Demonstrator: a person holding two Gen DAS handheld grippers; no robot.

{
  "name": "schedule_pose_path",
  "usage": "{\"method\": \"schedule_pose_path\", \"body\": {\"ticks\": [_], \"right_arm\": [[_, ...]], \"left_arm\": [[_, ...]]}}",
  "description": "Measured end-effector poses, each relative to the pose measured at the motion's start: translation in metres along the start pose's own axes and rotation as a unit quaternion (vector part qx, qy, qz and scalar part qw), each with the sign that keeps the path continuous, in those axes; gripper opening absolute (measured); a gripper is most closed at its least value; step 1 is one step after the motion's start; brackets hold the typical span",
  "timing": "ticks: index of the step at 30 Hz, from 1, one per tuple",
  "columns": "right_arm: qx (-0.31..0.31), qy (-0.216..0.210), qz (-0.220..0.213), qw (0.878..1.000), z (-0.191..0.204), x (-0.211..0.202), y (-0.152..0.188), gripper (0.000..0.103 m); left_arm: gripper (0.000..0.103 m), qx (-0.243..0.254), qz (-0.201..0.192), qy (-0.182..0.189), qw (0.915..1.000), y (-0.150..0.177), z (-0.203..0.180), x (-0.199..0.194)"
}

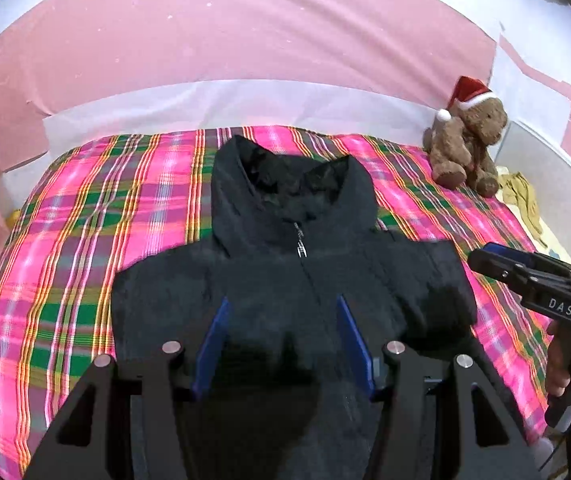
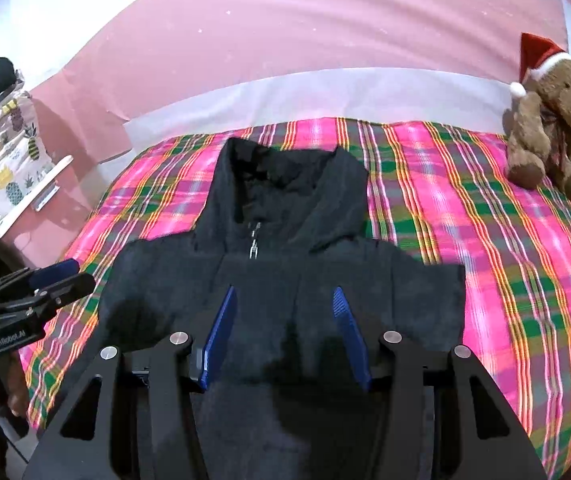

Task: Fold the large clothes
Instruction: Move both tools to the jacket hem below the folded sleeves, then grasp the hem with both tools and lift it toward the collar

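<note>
A dark zip-up hooded jacket (image 1: pixel 285 280) lies flat and face up on the plaid bed cover (image 1: pixel 85 240), hood toward the wall, sleeves tucked in so the body looks squared. My left gripper (image 1: pixel 282 300) hovers over the jacket's chest, jaws apart, with no cloth between the blue pads (image 1: pixel 217 340). My right gripper (image 2: pixel 284 290) hovers over the same jacket (image 2: pixel 285 240), also open and empty. Each gripper shows from the side in the other view: the right gripper (image 1: pixel 489 256) at the jacket's right shoulder, the left gripper (image 2: pixel 79 274) at its left edge.
A brown teddy bear in a red Santa hat (image 1: pixel 469 140) sits at the bed's far right corner. A pink and white wall (image 1: pixel 245 40) stands behind the bed. A pineapple-print cloth (image 2: pixel 5 160) hangs left of the bed. A hand (image 1: pixel 565 364) holds the right gripper's handle.
</note>
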State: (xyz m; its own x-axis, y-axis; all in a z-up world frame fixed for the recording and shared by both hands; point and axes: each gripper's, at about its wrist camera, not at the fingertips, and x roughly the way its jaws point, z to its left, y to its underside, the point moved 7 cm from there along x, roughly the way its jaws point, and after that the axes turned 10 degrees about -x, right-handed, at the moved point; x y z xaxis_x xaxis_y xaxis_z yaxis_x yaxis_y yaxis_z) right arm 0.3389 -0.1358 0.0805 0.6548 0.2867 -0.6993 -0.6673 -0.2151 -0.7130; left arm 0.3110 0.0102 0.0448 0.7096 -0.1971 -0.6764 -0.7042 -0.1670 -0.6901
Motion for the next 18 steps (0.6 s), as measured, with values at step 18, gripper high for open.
{"method": "schedule_pose_path", "body": {"ticks": [18], "right_arm": [[-0.009,0.035,0.064,0.997,-0.066,0.152,-0.096,0.051]], "left_arm": [[0.058,-0.039,0.031,-0.055,0.9973,-0.125,0.041,0.159]]}}
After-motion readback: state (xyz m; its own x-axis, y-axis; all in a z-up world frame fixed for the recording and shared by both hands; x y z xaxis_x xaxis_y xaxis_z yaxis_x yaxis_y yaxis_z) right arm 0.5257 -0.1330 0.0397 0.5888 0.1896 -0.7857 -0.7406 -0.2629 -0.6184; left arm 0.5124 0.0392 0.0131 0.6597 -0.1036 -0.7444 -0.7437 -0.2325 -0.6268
